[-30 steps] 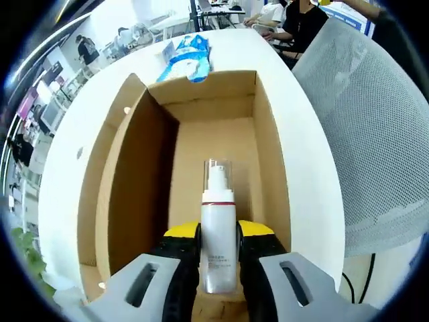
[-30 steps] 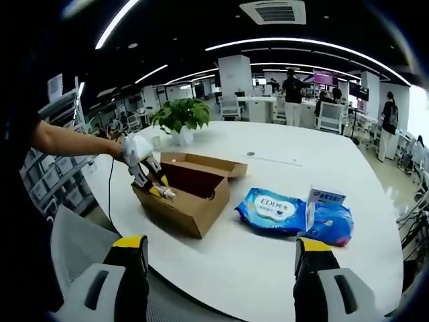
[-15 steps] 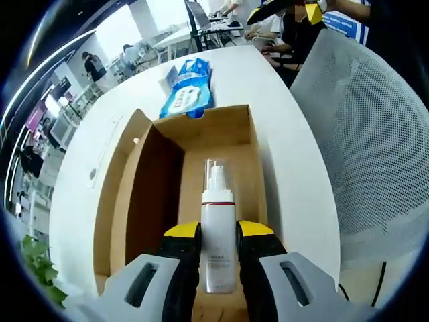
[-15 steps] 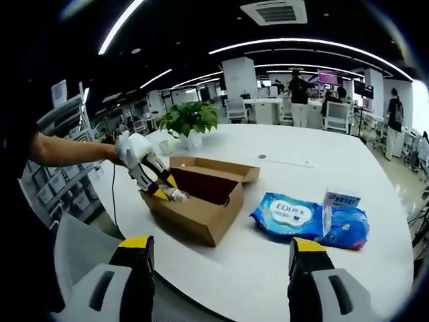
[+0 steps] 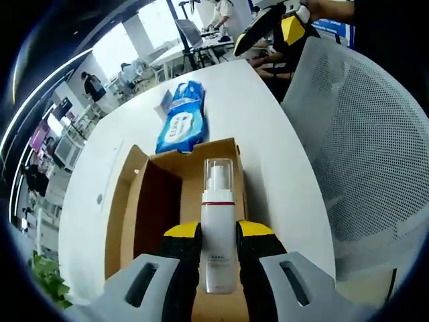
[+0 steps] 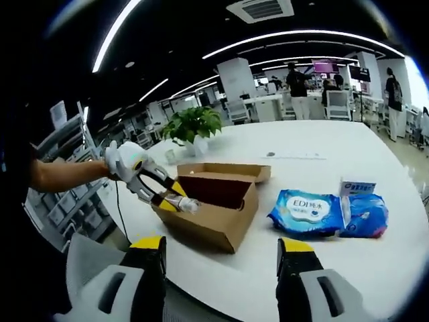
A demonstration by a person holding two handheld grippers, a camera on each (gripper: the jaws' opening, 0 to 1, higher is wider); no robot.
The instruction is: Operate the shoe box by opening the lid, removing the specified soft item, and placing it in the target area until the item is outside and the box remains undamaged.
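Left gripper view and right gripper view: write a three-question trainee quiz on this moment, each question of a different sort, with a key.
1. True or false: the left gripper is shut on the white pump bottle with a clear cap.
2. Multiple choice: the open brown cardboard shoe box rests on A) the grey mesh chair, B) the white round table, C) the floor.
3. Fill in: the flat soft pack lying beyond the box, the wet-wipes pack, is coloured ____.

Key: 1 true. 2 B. 3 blue. The right gripper holds nothing, its jaws apart.
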